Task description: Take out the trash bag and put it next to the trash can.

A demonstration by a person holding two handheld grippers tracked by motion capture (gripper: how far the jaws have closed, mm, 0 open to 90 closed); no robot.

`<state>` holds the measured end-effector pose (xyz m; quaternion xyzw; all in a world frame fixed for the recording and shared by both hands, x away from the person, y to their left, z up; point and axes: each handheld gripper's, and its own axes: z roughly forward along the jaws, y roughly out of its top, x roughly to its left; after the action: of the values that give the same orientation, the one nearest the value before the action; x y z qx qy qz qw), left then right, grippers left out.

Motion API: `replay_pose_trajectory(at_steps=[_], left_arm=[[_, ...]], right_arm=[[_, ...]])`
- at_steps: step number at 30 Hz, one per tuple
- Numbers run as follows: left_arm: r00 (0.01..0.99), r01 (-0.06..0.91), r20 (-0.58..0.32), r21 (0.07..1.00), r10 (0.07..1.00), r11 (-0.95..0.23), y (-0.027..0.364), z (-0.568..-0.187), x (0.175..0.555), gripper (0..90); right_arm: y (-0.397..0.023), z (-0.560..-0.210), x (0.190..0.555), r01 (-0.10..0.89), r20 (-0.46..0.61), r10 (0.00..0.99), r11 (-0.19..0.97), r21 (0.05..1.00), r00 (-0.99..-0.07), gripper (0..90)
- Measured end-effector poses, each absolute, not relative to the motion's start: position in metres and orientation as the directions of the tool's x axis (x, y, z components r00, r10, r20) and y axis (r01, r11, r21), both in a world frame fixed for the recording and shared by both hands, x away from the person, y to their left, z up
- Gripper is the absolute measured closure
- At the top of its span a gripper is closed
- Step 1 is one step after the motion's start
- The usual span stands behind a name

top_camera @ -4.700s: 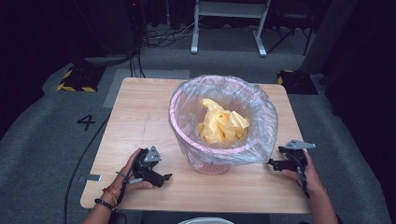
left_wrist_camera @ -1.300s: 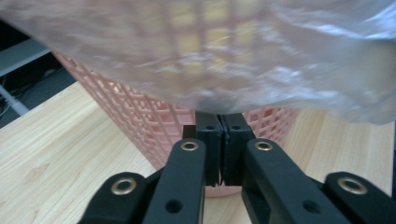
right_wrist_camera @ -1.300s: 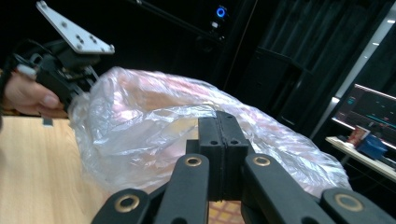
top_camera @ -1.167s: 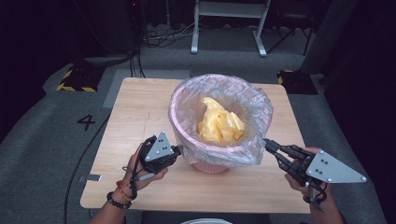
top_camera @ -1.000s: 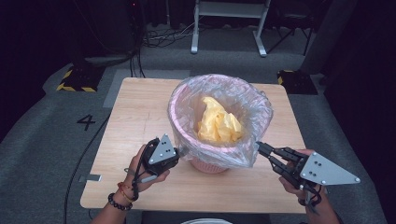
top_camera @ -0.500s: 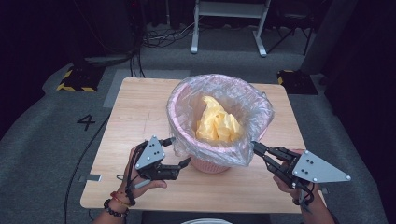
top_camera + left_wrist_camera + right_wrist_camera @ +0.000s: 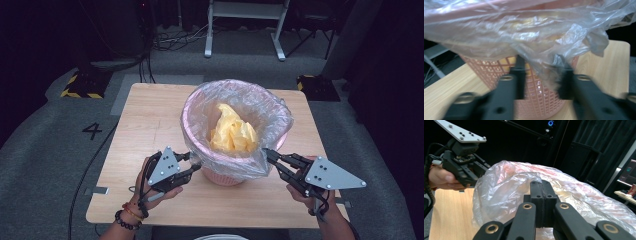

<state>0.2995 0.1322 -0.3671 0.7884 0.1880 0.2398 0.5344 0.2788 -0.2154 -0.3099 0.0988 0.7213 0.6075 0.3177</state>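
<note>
A pink lattice basket (image 7: 225,176) stands on the wooden table (image 7: 150,115), lined with a clear plastic bag (image 7: 240,95) that holds crumpled yellow material (image 7: 232,132). My right gripper (image 7: 267,154) is at the basket's near right and is shut on a pulled-out fold of the bag's edge. In the right gripper view its jaws (image 7: 541,185) meet, with plastic (image 7: 506,185) bunched around them. My left gripper (image 7: 194,166) is at the near left rim. Its jaws (image 7: 541,65) have just been closing and still stand apart, with hanging bag film (image 7: 541,50) between them, in front of the basket (image 7: 541,100).
Bare tabletop lies to the left and behind the basket. On the grey floor there is a painted number 4 (image 7: 92,131), a yellow-black striped block (image 7: 80,85) and a white metal frame (image 7: 245,30) at the back. A dark curtain hangs on the right.
The left gripper drew back from the basket side, spread its jaws wide, then narrowed them around the bag's hanging edge. The right gripper shifted slightly inward, still gripping the bag.
</note>
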Motion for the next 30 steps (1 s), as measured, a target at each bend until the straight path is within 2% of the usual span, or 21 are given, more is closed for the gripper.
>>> replay_pose_trajectory(at_steps=[2, 3, 10, 22, 30], left_arm=[[0.806, 0.028, 0.202, 0.926, 0.557, -0.376, 0.129, -0.366, 0.299, 87.8], [0.806, 0.029, 0.198, 0.928, 0.558, -0.371, 0.128, -0.365, 0.3, 89.1], [0.817, 0.015, 0.203, 0.928, 0.539, -0.371, 0.121, -0.358, 0.297, 89.9], [0.814, 0.005, 0.233, 0.913, 0.532, -0.408, 0.111, -0.359, 0.291, 89.9], [0.818, -0.002, 0.238, 0.912, 0.524, -0.411, 0.108, -0.36, 0.288, 89.9]], right_arm=[[-0.209, -0.308, 0.279, -0.246, -0.345, 0.517, 0.251, 0.936, -0.784, 90.0], [-0.207, -0.306, 0.278, -0.252, -0.354, 0.513, 0.259, 0.933, -0.782, 90.0], [-0.191, -0.301, 0.275, -0.266, -0.375, 0.484, 0.281, 0.922, -0.79, 90.0], [-0.161, -0.314, 0.262, -0.214, -0.322, 0.489, 0.264, 0.94, -0.81, 89.8], [-0.148, -0.33, 0.249, -0.212, -0.275, 0.492, 0.18, 0.96, -0.826, 90.0]])
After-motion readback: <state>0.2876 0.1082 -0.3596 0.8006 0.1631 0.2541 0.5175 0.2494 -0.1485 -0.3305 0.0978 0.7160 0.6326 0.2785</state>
